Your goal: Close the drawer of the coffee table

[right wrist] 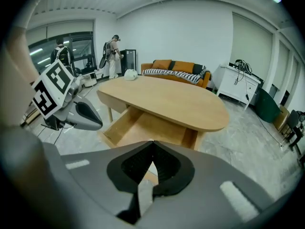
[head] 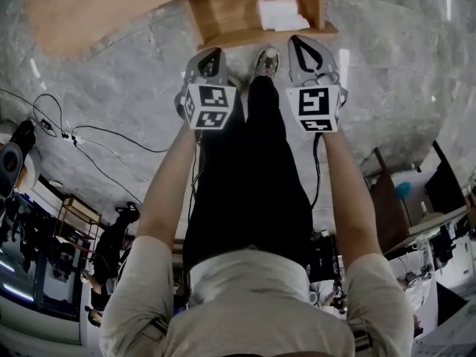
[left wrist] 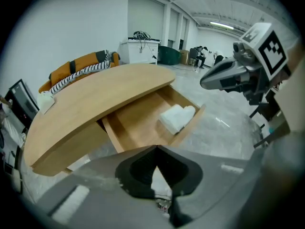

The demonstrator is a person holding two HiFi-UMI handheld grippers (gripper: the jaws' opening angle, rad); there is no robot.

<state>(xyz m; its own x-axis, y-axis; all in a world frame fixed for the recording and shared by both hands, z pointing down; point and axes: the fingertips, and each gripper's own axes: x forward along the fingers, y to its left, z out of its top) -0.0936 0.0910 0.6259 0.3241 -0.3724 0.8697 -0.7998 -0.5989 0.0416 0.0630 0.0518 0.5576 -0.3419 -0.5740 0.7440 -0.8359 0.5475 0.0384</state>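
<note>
While both arms reach out and down side by side, the left tool [head: 211,55] and right tool [head: 302,44] are each clenched tight with nothing in them, tips aimed at the drawer [head: 232,7] front. So that's two tools, one oval wooden desk [head: 111,10], one drawer and one white folded cloth [head: 281,12] inside it. Drawer's light wood, sticking well out from under the desk top, right by the tool tips.
</note>
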